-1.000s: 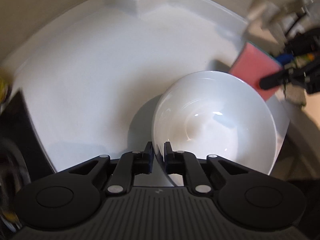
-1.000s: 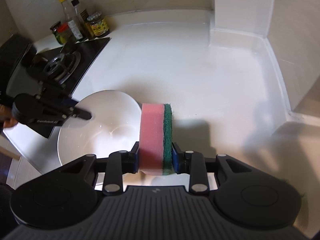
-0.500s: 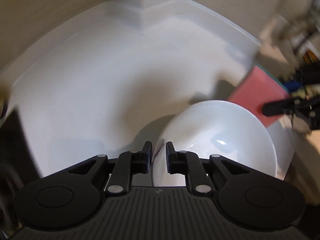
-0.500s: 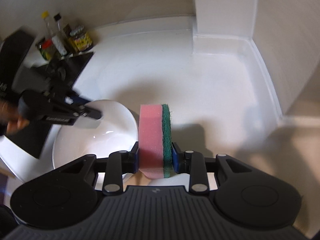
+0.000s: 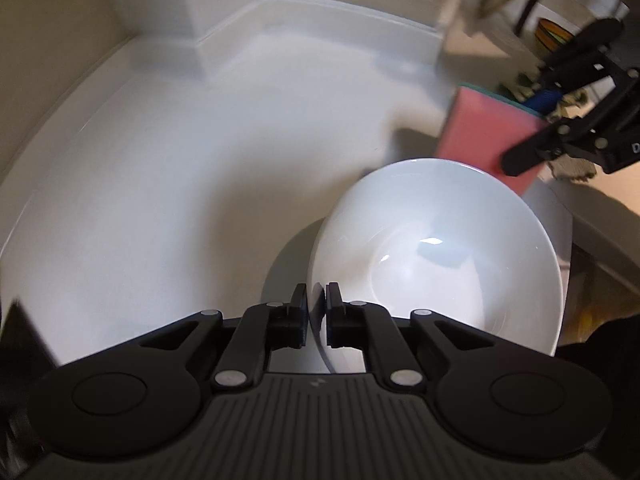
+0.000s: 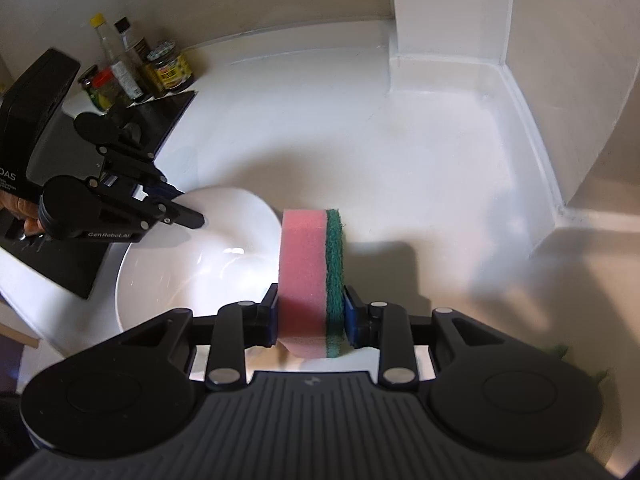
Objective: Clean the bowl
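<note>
A white bowl (image 5: 440,248) sits tilted on the white counter (image 5: 160,168). My left gripper (image 5: 316,296) has the bowl's near rim between its pads, and its jaws are closing on it. The right wrist view shows the same bowl (image 6: 192,264) at lower left, with the left gripper (image 6: 192,220) on its far-left rim. My right gripper (image 6: 310,300) is shut on a pink sponge with a green scouring side (image 6: 308,264), held upright just right of the bowl. In the left wrist view the sponge (image 5: 480,132) hangs behind the bowl's far rim.
Several bottles and jars (image 6: 132,68) stand at the back left beside a black stove top (image 6: 160,116). A white wall pillar (image 6: 448,20) juts out at the back. The counter's edge (image 6: 24,316) runs along the left, close to the bowl.
The left jaws widened around the bowl's rim half a second ago and have narrowed onto it again. The bowl shifted a little in view. The right gripper and sponge hardly moved.
</note>
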The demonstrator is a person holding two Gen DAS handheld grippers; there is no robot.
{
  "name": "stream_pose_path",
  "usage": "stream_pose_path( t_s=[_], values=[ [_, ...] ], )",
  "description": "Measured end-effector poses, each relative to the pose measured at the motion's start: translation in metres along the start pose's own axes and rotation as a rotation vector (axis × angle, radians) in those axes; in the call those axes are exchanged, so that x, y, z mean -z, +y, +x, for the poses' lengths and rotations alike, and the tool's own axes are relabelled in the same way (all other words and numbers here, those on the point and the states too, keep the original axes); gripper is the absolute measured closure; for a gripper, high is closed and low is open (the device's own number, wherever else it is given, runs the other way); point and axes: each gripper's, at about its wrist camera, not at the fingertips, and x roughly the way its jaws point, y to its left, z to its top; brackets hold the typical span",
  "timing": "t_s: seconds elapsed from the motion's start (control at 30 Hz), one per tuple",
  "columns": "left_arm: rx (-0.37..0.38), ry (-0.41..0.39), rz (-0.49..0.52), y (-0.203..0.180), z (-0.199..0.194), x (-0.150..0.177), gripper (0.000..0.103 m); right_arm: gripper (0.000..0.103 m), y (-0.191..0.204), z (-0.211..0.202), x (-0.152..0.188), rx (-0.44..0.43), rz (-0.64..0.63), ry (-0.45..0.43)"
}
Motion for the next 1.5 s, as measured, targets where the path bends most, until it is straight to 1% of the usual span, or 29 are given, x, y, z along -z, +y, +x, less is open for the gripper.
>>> stream_pose_path(
  t_s=[0.1,0.13,0.17,0.2,0.23,0.3,0.33,0.43,0.47,0.5,0.53,0.57,0.6,0.67,0.73,0.77,0.83,0.9,0.93,0.97,1.03,1.13,1.23,1.27,1.3,1.33,1.37,1.47,1.5],
  values=[
    [0.009,-0.002,0.004,0.000,0.005,-0.012,0.095,0.076,0.001,0.004,-0.005,0.032,-0.006,-0.013],
    [0.008,-0.003,-0.031,0.001,0.005,-0.014,0.094,0.076,0.001,0.004,-0.006,0.036,-0.007,-0.015],
    [0.004,-0.005,-0.085,0.002,0.005,-0.013,0.092,0.076,0.001,0.004,-0.005,0.037,-0.004,-0.017],
    [-0.005,-0.011,-0.160,0.004,0.002,-0.008,0.092,0.076,0.000,0.004,-0.004,0.034,0.000,-0.020],
    [-0.018,-0.021,-0.253,0.007,-0.005,-0.001,0.092,0.076,0.000,0.003,-0.003,0.033,0.004,-0.023],
    [-0.048,-0.041,-0.377,0.005,-0.015,0.013,0.092,0.076,0.000,0.002,0.000,0.032,0.013,-0.033],
    [-0.063,-0.049,-0.418,0.001,-0.019,0.022,0.092,0.076,0.000,0.002,0.001,0.033,0.018,-0.037],
    [-0.083,-0.067,-0.459,-0.007,-0.026,0.038,0.092,0.076,0.002,0.000,0.005,0.036,0.033,-0.049],
    [-0.084,-0.071,-0.462,-0.009,-0.026,0.042,0.095,0.076,0.002,-0.001,0.007,0.036,0.038,-0.052],
    [-0.085,-0.067,-0.441,-0.010,-0.026,0.043,0.097,0.076,0.003,-0.001,0.008,0.033,0.038,-0.050],
    [-0.084,-0.057,-0.406,-0.011,-0.025,0.042,0.099,0.076,0.003,-0.002,0.010,0.030,0.039,-0.048],
    [-0.080,-0.042,-0.364,-0.011,-0.024,0.039,0.099,0.076,0.004,-0.003,0.011,0.024,0.035,-0.041],
    [-0.075,-0.025,-0.320,-0.012,-0.022,0.035,0.099,0.076,0.004,-0.004,0.011,0.015,0.023,-0.027],
    [-0.065,0.002,-0.184,-0.015,-0.019,0.025,0.097,0.076,0.001,-0.004,0.009,-0.005,0.006,-0.009],
    [-0.036,0.012,-0.046,-0.017,-0.016,0.015,0.096,0.076,-0.004,-0.002,0.004,-0.016,0.010,-0.005],
    [-0.022,0.016,0.003,-0.017,-0.014,0.011,0.096,0.076,-0.005,0.000,0.001,-0.014,0.006,-0.007],
    [-0.003,0.017,0.048,-0.015,-0.012,0.002,0.096,0.076,-0.005,0.004,-0.006,-0.006,-0.005,-0.011],
    [0.006,0.004,0.054,-0.011,-0.008,-0.008,0.096,0.076,-0.001,0.007,-0.011,0.014,-0.027,-0.015],
    [0.006,-0.014,0.022,-0.009,-0.008,-0.011,0.096,0.076,0.000,0.008,-0.012,0.019,-0.034,-0.018],
    [0.002,-0.029,-0.032,-0.007,-0.008,-0.011,0.092,0.076,0.000,0.009,-0.012,0.019,-0.035,-0.022],
    [-0.028,-0.045,-0.188,-0.005,-0.011,-0.004,0.089,0.076,0.000,0.008,-0.010,0.017,-0.034,-0.030],
    [-0.103,-0.065,-0.348,-0.014,-0.021,0.016,0.090,0.076,-0.002,0.005,-0.004,0.008,-0.001,-0.045],
    [-0.144,-0.091,-0.436,-0.022,-0.032,0.039,0.090,0.076,-0.004,0.002,0.002,0.001,0.031,-0.061],
    [-0.148,-0.092,-0.451,-0.024,-0.033,0.043,0.093,0.076,-0.002,0.001,0.006,0.002,0.039,-0.066],
    [-0.148,-0.085,-0.451,-0.025,-0.033,0.045,0.095,0.076,0.000,-0.001,0.008,0.003,0.038,-0.067],
    [-0.146,-0.077,-0.433,-0.024,-0.031,0.046,0.100,0.076,0.002,-0.002,0.010,0.004,0.031,-0.065],
    [-0.141,-0.070,-0.404,-0.023,-0.032,0.045,0.100,0.076,0.003,-0.003,0.011,0.004,0.019,-0.059],
    [-0.106,-0.046,-0.247,-0.020,-0.029,0.035,0.100,0.076,0.001,-0.005,0.010,-0.013,-0.003,-0.027],
    [-0.092,-0.040,-0.169,-0.021,-0.027,0.030,0.099,0.076,-0.001,-0.005,0.008,-0.015,-0.013,-0.020]
  ],
)
